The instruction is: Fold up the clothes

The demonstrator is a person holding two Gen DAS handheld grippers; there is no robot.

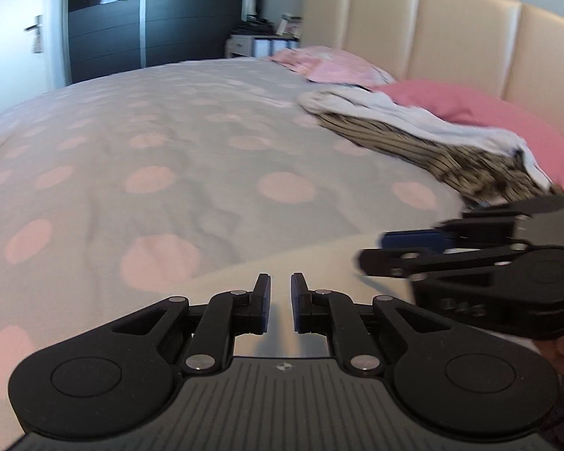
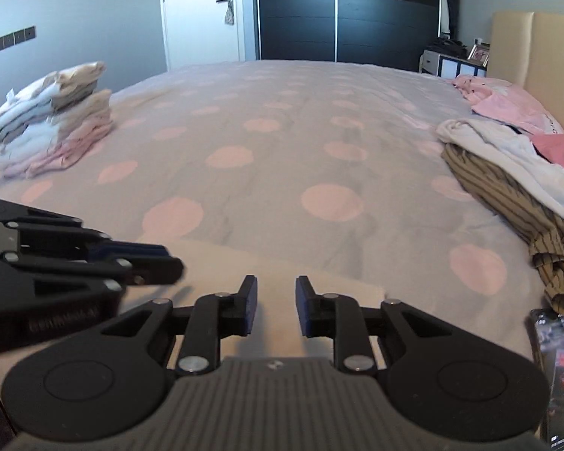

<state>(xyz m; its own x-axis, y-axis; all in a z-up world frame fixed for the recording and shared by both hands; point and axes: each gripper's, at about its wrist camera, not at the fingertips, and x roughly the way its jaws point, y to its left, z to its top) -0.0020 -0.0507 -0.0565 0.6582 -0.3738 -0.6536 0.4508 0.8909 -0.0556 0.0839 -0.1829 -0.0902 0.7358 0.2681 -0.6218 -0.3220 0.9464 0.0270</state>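
While both hover over a cream cloth (image 2: 282,263) on the bed (image 2: 267,143) | left tongs (image 1: 280,302) slightly open, empty | right tongs (image 2: 276,306) slightly open, empty

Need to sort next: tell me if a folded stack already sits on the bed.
Yes, a folded stack sits on the bed at far left.

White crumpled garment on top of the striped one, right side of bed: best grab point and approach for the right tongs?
Take the white crumpled garment at its near-left rounded edge, where it overhangs the brown striped garment and bulges up as a loose fold. Come in from the left over the open polka-dot duvet, low, with the right tongs, which are open and hold nothing.
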